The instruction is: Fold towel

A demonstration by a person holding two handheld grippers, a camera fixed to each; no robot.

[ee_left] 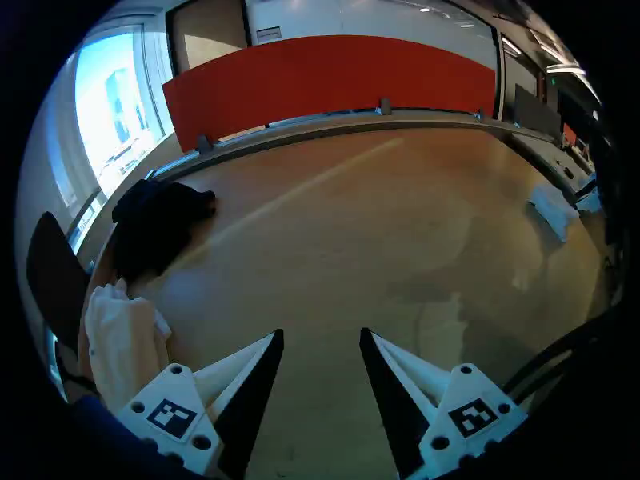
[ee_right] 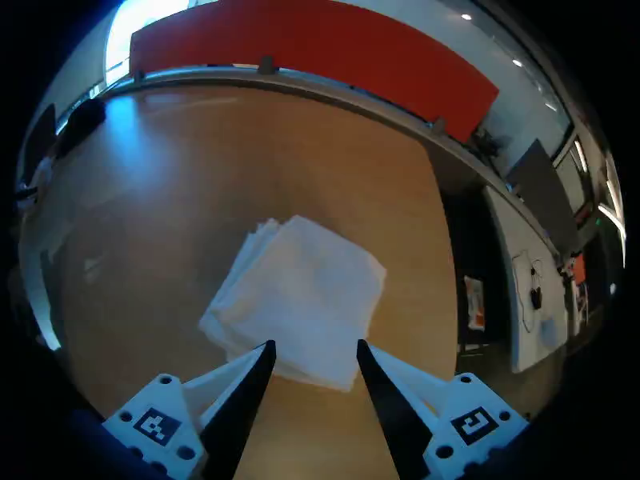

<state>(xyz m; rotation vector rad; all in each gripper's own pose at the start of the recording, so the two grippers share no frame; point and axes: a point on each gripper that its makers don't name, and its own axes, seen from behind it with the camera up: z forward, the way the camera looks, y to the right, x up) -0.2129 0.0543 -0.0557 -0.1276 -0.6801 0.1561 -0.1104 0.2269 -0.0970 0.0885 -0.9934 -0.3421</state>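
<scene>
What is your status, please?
Left gripper open, empty. Right gripper open, folded white towel just ahead on table. Dark cloth far aside, not blocking.

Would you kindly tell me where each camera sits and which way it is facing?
Left gripper view: rides the left gripper, facing across the brown wooden table toward the long red partition; its open fingers show below.
Right gripper view: rides the right gripper, tilted down at the folded white towel; its open fingers show below.
Both show the table, the partition and the towel.
</scene>
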